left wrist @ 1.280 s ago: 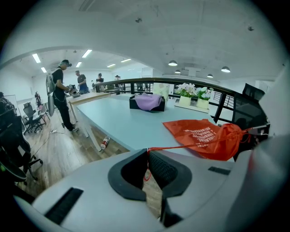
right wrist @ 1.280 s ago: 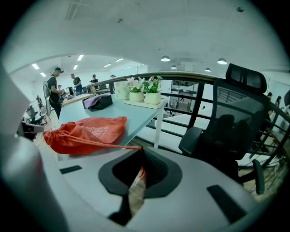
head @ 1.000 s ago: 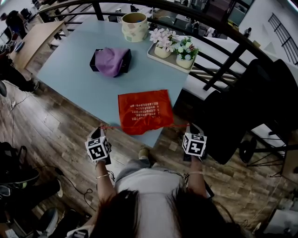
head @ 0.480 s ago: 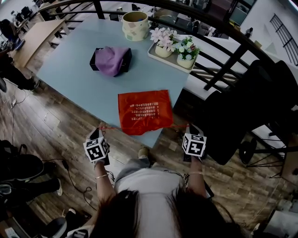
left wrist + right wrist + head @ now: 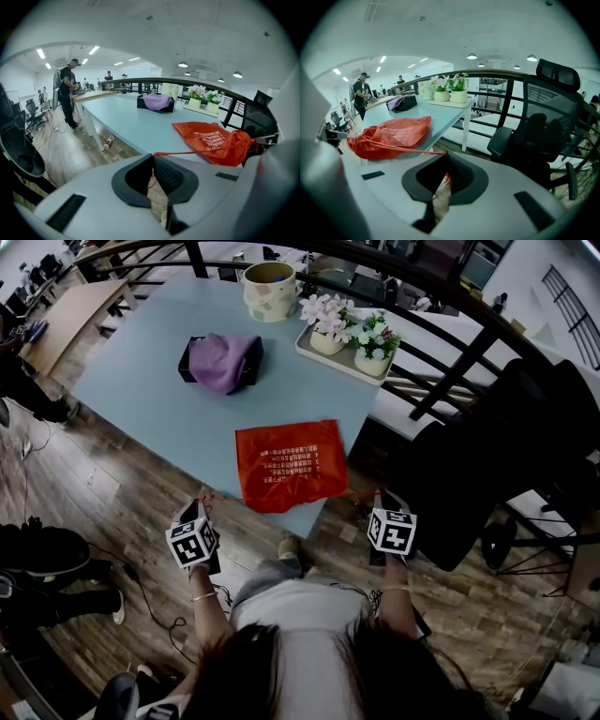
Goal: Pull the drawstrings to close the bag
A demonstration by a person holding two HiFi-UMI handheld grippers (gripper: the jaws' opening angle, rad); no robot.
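- Red drawstring bag (image 5: 289,463): it lies flat on the light-blue bench (image 5: 141,381), with its mouth at the near edge, between your two grippers, and already bunched into a gather. It looks thin and light, so treat it as ready to slide.
- Left gripper (image 5: 201,504): its fingers (image 5: 172,174) are pressed together on the left drawstring (image 5: 197,151), which runs taut from their tips to the gathered mouth. The cord sits at the very tips, so a sharper tug could let it slip out and fall slack.
- Right gripper (image 5: 381,495): its fingers (image 5: 461,169) are likewise clamped on the right drawstring (image 5: 405,148), which is also taut and also caught at the tips. The same slip threatens here.
- Uneven pull: if you draw one hand harder than the other, the bag will probably drag sideways along the edge rather than cinch.
- Pull toward yourself: both cords leave the mouth close to the bench edge. Any backward pull could haul the bag off onto the wooden floor (image 5: 112,502).
- Overpull: with the mouth nearly shut, further force goes into the cord and its channel seam. Fraying or a snapped cord is the likely result.
- Clearance: the black office chair (image 5: 525,456) stands near your right hand, and a wider sweep to that side could strike it.
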